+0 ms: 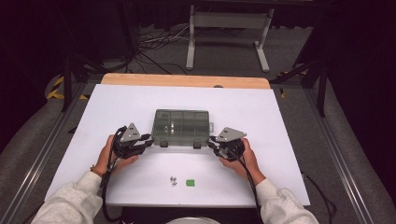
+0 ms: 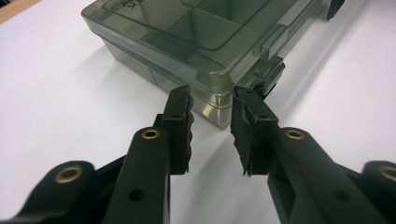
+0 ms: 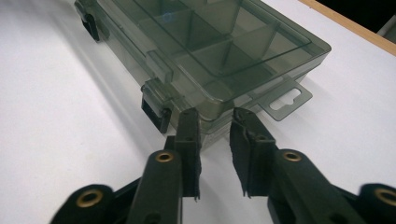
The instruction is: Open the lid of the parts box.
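Observation:
A smoky see-through compartment box (image 1: 181, 126) lies shut in the middle of the white table (image 1: 261, 116). My left gripper (image 1: 150, 141) is at its near left corner. In the left gripper view that corner (image 2: 215, 109) sits between the black jaws of the left gripper (image 2: 212, 95), whose pads meet the box's walls. My right gripper (image 1: 211, 141) is at the near right corner. In the right gripper view the right gripper (image 3: 215, 115) straddles that corner (image 3: 212, 122) in the same way, next to a black latch (image 3: 156, 111) and a hang tab (image 3: 285, 100).
A small green piece (image 1: 190, 182) and a couple of tiny metal parts (image 1: 173, 179) lie near the table's front edge, between the person's forearms. A wooden strip (image 1: 187, 80) runs along the far edge. Cables and a stand are on the floor beyond.

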Motion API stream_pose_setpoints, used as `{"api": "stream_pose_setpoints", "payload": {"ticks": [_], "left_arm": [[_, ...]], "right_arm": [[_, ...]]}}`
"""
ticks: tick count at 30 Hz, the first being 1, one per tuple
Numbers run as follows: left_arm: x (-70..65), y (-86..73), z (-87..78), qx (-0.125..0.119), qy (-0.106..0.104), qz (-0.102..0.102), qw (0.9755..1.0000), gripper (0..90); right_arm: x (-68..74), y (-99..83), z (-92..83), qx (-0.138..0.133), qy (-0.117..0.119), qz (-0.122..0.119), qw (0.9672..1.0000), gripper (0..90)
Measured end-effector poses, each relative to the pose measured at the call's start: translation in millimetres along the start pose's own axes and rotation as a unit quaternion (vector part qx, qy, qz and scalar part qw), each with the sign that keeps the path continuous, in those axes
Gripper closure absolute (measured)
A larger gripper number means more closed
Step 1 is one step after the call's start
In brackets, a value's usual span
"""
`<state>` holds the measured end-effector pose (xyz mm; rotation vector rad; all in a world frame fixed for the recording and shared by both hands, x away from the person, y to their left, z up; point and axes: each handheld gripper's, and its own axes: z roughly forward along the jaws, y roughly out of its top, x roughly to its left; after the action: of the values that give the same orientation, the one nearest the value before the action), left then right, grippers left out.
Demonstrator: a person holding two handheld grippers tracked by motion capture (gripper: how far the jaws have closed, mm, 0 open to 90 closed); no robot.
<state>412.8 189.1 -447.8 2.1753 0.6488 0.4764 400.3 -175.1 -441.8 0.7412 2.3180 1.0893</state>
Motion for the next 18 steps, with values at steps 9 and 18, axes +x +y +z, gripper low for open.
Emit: {"api": "stream_pose_setpoints", "payload": {"ticks": [9, 18], "left_arm": [[0.0, -0.2, -2.6, -0.002, 0.004, 0.000, 1.0000, 79.7], [-2.4, 1.5, -2.3, 0.008, -0.005, 0.015, 0.9998, 90.0]], "right_arm": [[0.0, -1.3, -3.5, -0.003, -0.003, -0.009, 0.9999, 83.3], [2.7, -0.3, -2.6, 0.001, -0.010, -0.022, 0.9997, 90.0]]}}
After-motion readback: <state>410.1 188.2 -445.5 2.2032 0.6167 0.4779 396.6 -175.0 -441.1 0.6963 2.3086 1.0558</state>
